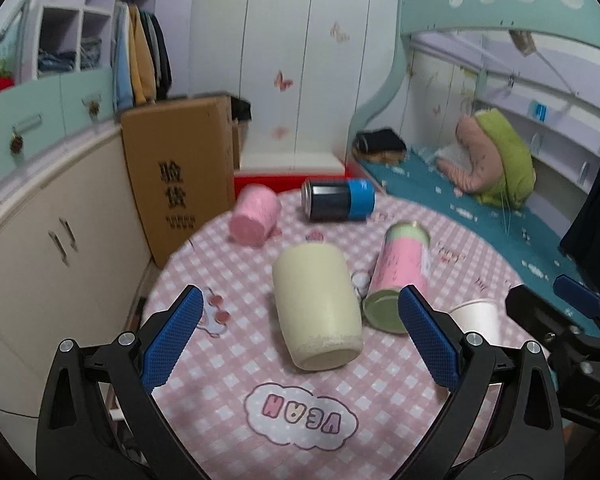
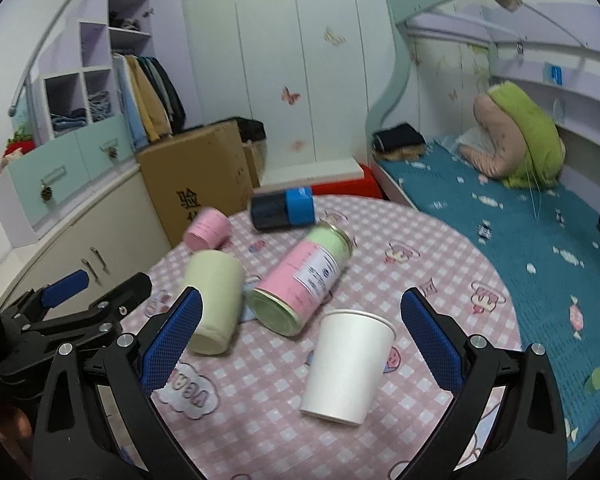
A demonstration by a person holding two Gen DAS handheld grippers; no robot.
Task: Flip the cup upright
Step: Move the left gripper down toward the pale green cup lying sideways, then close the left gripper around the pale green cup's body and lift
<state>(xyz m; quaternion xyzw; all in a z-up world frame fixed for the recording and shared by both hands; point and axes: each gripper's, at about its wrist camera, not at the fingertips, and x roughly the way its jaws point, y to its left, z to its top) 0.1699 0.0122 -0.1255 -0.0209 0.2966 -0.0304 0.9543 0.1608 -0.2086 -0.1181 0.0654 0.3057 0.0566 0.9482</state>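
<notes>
The left tongs (image 1: 300,344) gape wide over the cream cup (image 1: 316,308) lying on its side on the tabletop (image 1: 380,420); the right tongs (image 2: 300,344) (equally wide, empty) hover near. Gripping mid-body, then rotating its mouth upward, looks best.

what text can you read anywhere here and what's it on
"验货": printed in black on the brown cardboard box beside the table.
"YEAH": pink letters, upside down from the left wrist view, in a cloud on the pink checked tablecloth.
White label on the pink and green tin can: too blurred to read.
</notes>
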